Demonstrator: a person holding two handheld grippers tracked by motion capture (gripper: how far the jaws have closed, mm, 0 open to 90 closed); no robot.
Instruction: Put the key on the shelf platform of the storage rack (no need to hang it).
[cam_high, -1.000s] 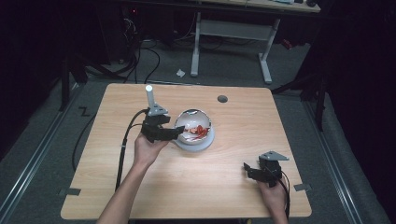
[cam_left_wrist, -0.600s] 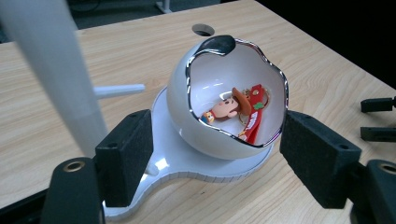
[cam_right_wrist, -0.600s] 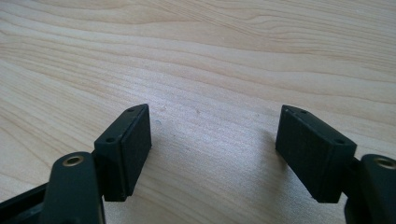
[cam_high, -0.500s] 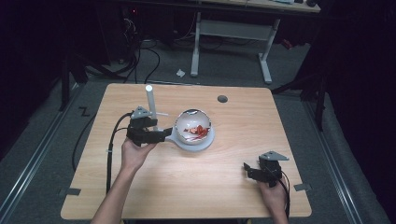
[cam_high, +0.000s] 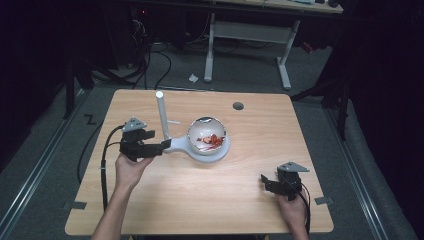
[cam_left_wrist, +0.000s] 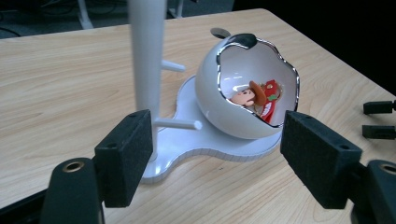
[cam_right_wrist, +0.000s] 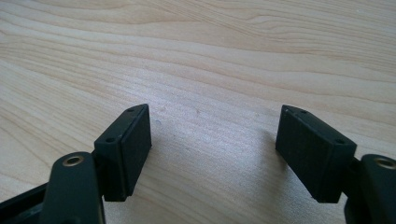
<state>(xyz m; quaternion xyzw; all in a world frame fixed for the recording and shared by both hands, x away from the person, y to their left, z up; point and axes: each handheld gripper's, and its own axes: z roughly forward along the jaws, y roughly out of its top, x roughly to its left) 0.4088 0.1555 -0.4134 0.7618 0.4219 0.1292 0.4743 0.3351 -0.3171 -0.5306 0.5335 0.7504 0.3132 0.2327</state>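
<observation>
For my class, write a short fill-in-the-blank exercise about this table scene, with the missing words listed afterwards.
1. The white egg-shaped bowl sits on a flat white base beside an upright white ____.
2. The left gripper has its jaws ____, facing the stand.
3. The right gripper rests on the ____ table, apart from the stand.
4. The small toy lies ____ the bowl.

Missing words: post; open; wooden; inside

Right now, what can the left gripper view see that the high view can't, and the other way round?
Left gripper view: a small monkey figure inside the white egg-shaped bowl. The high view shows just red bits there, but takes in the person's hands, the left gripper, the right gripper and the whole table. Both share the bowl, its white stand and the wooden tabletop.
</observation>
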